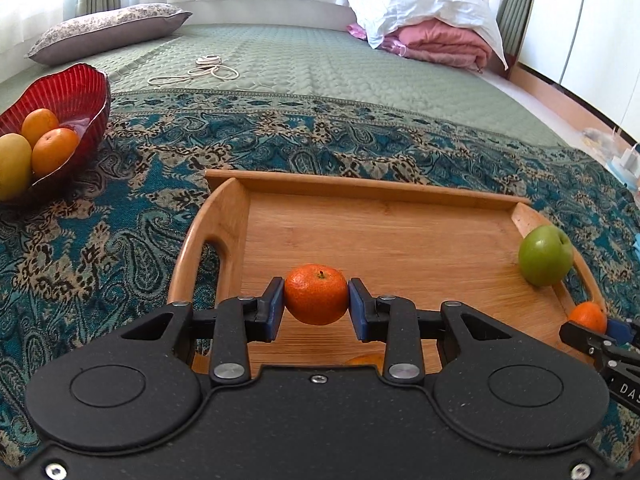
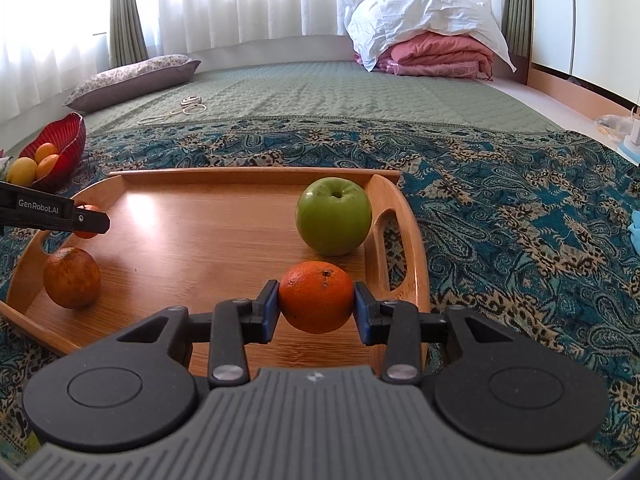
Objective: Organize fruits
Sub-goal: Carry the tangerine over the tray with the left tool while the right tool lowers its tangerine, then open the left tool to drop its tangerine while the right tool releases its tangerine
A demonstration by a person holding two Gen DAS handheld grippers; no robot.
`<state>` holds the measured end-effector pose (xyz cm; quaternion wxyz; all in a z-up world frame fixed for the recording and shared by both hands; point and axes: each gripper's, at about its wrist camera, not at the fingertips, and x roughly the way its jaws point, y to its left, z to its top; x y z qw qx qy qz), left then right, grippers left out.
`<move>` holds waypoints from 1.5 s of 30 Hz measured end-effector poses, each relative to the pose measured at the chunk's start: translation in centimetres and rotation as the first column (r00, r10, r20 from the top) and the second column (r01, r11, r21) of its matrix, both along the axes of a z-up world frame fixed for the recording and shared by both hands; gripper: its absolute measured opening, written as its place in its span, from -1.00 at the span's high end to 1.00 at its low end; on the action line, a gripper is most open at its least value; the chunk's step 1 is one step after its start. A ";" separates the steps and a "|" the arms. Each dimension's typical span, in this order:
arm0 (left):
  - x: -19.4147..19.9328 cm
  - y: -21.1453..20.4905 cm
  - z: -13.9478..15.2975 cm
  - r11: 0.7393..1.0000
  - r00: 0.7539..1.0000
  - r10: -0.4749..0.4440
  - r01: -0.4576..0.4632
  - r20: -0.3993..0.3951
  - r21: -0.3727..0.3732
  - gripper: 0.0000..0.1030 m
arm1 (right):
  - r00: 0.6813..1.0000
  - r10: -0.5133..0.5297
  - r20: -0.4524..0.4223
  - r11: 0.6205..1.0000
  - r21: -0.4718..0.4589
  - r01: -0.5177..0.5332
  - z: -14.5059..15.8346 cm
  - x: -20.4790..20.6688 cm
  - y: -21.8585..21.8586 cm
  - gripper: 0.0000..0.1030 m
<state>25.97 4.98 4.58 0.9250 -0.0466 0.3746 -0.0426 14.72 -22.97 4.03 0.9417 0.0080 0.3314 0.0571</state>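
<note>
My left gripper (image 1: 316,304) is shut on a small orange (image 1: 316,294) and holds it over the wooden tray (image 1: 360,188). My right gripper (image 2: 316,306) is shut on another orange (image 2: 316,296) at the tray's right side (image 2: 396,208), just in front of a green apple (image 2: 334,216). The apple also shows in the left wrist view (image 1: 545,255). A third, duller orange (image 2: 72,278) rests at the tray's left. A red glass bowl (image 1: 76,88) at the far left holds two oranges (image 1: 54,150) and a yellow fruit (image 1: 14,170).
The tray lies on a teal paisley blanket (image 1: 120,208) over a green quilted bed. A white cord (image 1: 208,68) lies on the quilt. A grey pillow (image 1: 108,32) is at the back left, folded pink bedding with a white pillow (image 1: 432,28) at the back right.
</note>
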 end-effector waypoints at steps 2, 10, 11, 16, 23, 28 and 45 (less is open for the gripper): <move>0.0 -0.2 -0.1 1.000 1.000 -0.005 0.005 0.005 -0.001 0.38 | 1.000 0.001 0.002 1.000 -0.006 -0.001 0.0 0.0 0.2 0.17; 0.2 -0.9 -0.5 0.999 0.999 -0.034 0.034 0.007 -0.014 0.38 | 1.000 0.008 0.007 1.000 -0.026 -0.007 -0.1 0.2 0.7 0.17; 0.2 -1.0 -0.5 0.999 0.999 -0.037 0.038 0.006 -0.015 0.38 | 1.000 0.007 0.005 1.000 -0.026 -0.007 -0.1 0.2 0.7 0.17; 0.2 -1.3 -0.9 0.999 0.999 -0.049 0.049 0.002 -0.005 0.38 | 1.000 0.008 -0.001 1.000 -0.029 -0.008 -0.3 0.4 0.8 0.17; 0.3 -1.3 -1.6 0.999 0.999 -0.052 0.052 -0.012 -0.003 0.38 | 1.000 0.004 -0.012 1.000 -0.024 -0.004 -0.7 0.6 0.6 0.17; 0.2 -1.6 -1.7 0.998 0.998 -0.063 0.063 -0.005 0.007 0.38 | 1.000 0.000 -0.020 1.000 -0.016 0.000 -0.9 0.6 0.4 0.16; -1.0 -1.8 -0.7 0.996 0.996 -0.081 0.079 0.034 0.034 0.10 | 1.000 0.011 -0.010 1.000 -0.011 -0.011 -0.9 0.3 0.5 -0.05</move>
